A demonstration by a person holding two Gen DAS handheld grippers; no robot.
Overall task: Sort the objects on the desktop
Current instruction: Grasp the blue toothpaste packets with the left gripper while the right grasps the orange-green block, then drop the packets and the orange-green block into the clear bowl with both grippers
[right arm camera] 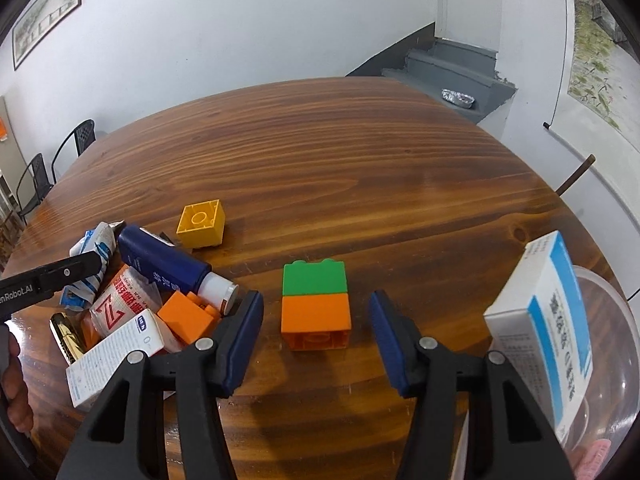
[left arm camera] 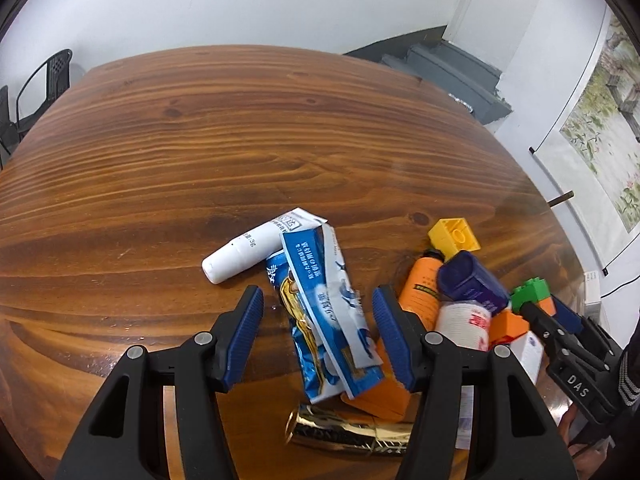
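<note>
Between my right jaws, on the wooden table (right arm camera: 360,152), stands the stacked block pair: green block (right arm camera: 314,279) on top of orange block (right arm camera: 316,320), studs facing away. My right gripper (right arm camera: 316,320) is spread wide, pads clear of both sides, nothing held. My left gripper (left arm camera: 318,320) is also wide and empty, straddling the blue-and-white sachets (left arm camera: 332,312) near the pile.

Step in hand, as I judge it: take the stacked blocks with the right.
- Advance until the pads flank the seam, so both blocks are pinched together and the green one cannot pop off.
- Close squarely on the flat faces; smooth plastic may slip if I grip a corner.
- Lift straight up, clear of the white-and-blue box (right arm camera: 548,320) leaning at the clear bowl (right arm camera: 612,344) on the right.
- Left: centre on the sachets before closing; they overlap the white tube (left arm camera: 240,256), so a low pinch may drag it.

Pile at left also holds a navy bottle (right arm camera: 160,260), a loose orange block (right arm camera: 188,316), a yellow block (right arm camera: 201,224) farther off, and a gold wrapper (left arm camera: 344,432).

Writing readable:
- "DAS" on the right gripper body, seen in the left view.
- "nRobot.AI", partly cut off, on the left gripper, seen in the right view.
- Red "ZZ"-like mark on the white roll (right arm camera: 120,304).
- Chinese print on sachets, boxes and bottle: too small to read.
</note>
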